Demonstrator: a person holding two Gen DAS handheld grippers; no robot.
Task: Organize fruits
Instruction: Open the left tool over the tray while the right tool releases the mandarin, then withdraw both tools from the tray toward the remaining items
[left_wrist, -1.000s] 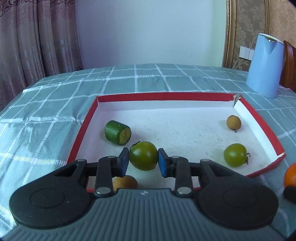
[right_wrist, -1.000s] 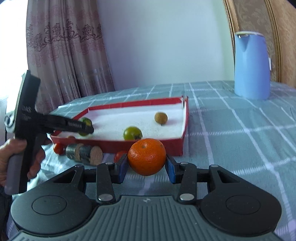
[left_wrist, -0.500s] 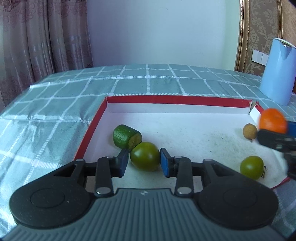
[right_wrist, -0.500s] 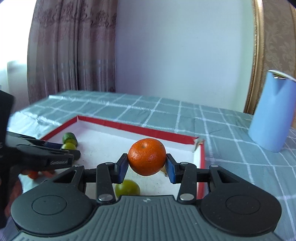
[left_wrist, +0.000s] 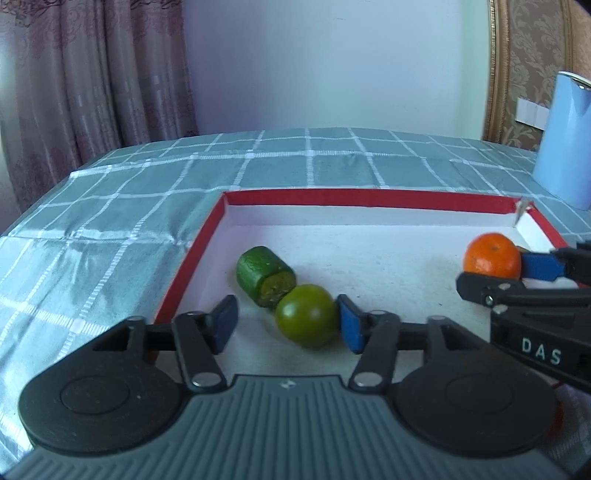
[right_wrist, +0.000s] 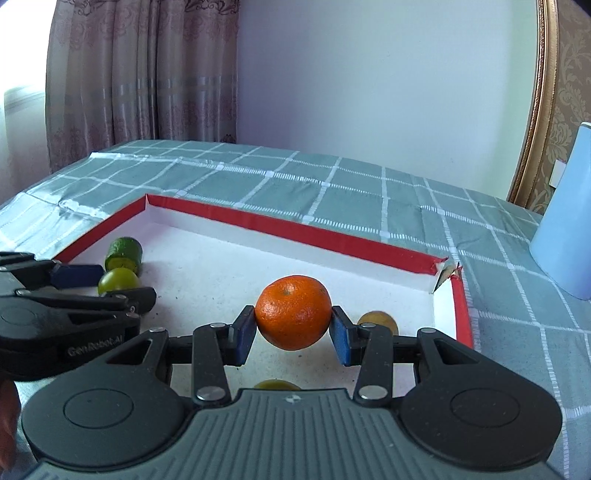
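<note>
Left gripper (left_wrist: 287, 325): jaws opening, blue pads spread, green tomato (left_wrist: 307, 315) between them on the tray floor, near or touching the right pad, clear of the left one. Just behind it, touching or nearly so, a cut green cylinder piece (left_wrist: 265, 275) lying on its side, pale seeded face toward the camera. Right gripper (right_wrist: 293, 334): blue pads pinching a dimpled orange mandarin (right_wrist: 293, 312) on both sides, held over the tray's right end, close to its torn corner. Behind the right pad, a small tan round fruit (right_wrist: 378, 321); below the mandarin, the top of another green fruit (right_wrist: 277, 385).

All inside a shallow tray (left_wrist: 369, 198), red rim, white speckled floor. Underneath, a teal tablecloth (left_wrist: 147, 206) with white grid lines, creased at the left. Beyond, a pale blue jug (left_wrist: 565, 140), pinkish patterned curtains (left_wrist: 92, 74), plain white wall.

Both grippers angled downward toward the tray, side by side, black and matte.
</note>
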